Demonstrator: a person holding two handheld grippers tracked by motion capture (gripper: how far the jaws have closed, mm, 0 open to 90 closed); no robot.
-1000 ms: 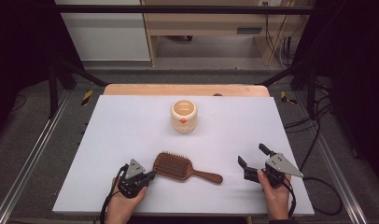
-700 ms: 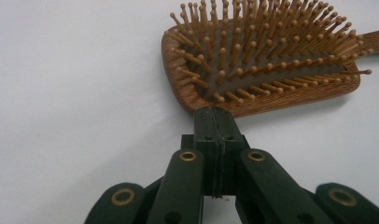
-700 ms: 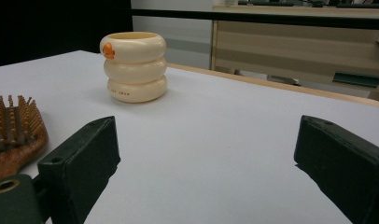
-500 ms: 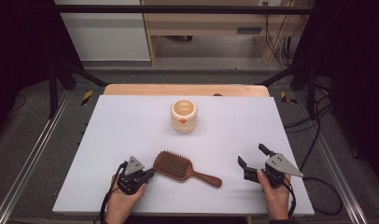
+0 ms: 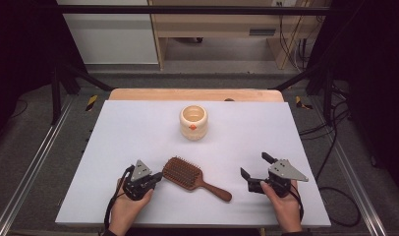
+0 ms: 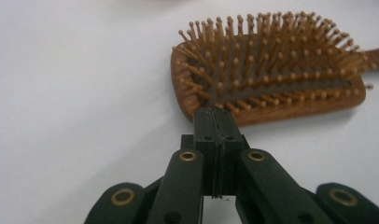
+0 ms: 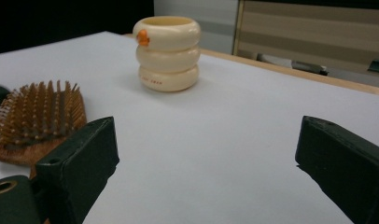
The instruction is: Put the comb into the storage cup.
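White table (image 5: 114, 147) is carrying our hairbrush (image 5: 187, 173) at lower centre, handle pointing lower right. We are keeping the left gripper (image 5: 157, 177) pressed together at its head; right gripper (image 5: 254, 170) is spread, farther.

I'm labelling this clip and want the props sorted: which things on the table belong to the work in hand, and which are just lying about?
In the work:
- brown wooden paddle hairbrush, bristles up
- left gripper, shut with nothing between its jaws, its tip at the brush head's edge
- right gripper, open, held apart from the brush

Lying about:
- cream ribbed ceramic cup, farther back on the white table
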